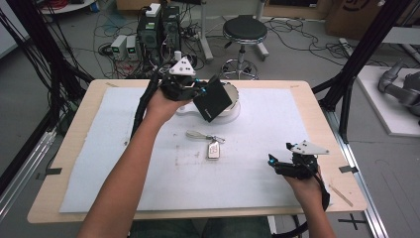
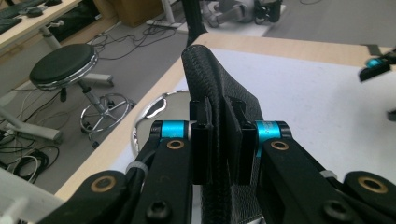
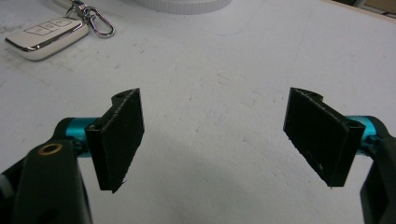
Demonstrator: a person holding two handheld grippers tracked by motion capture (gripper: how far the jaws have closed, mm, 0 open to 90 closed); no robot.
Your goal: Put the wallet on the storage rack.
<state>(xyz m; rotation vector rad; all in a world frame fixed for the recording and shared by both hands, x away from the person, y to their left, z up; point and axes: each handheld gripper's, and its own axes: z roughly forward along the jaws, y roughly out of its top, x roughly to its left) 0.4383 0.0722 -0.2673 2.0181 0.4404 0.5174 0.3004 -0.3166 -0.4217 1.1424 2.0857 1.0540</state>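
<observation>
L gripper (image 1: 198, 91) has its jaws clamped on a black wallet (image 1: 213, 99), held in the air over the white bowl (image 1: 233, 110) near the table's far edge, mid-width. In the left gripper view the pads (image 2: 203, 149) pinch the wallet (image 2: 210, 84) close to one edge, w/ most of the leather sticking out past them, so the hold looks shallow. R gripper (image 1: 292, 166) sits near the table's right edge, toward the near side, jaws wide apart w/ nothing between them; in the right gripper view the pads (image 3: 119, 140) frame bare white mat (image 3: 210, 93).

Risks as I judge them:
- Wallet pivots or slips out, since the pinch is off-centre and the leather is smooth and floppy; a quick swing would do it.
- It may drop onto the bowl's rim instead of inside and tip out toward the far edge.
- A low corner of the wallet could catch the rim and shove the bowl along.
- If the fold springs open on release, it may straddle the bowl.
- Car key (image 1: 214, 148) w/ its ring and strap (image 1: 198, 134) lies mid-table, just near of the bowl; a low return path for the L hand could sweep it.
</observation>
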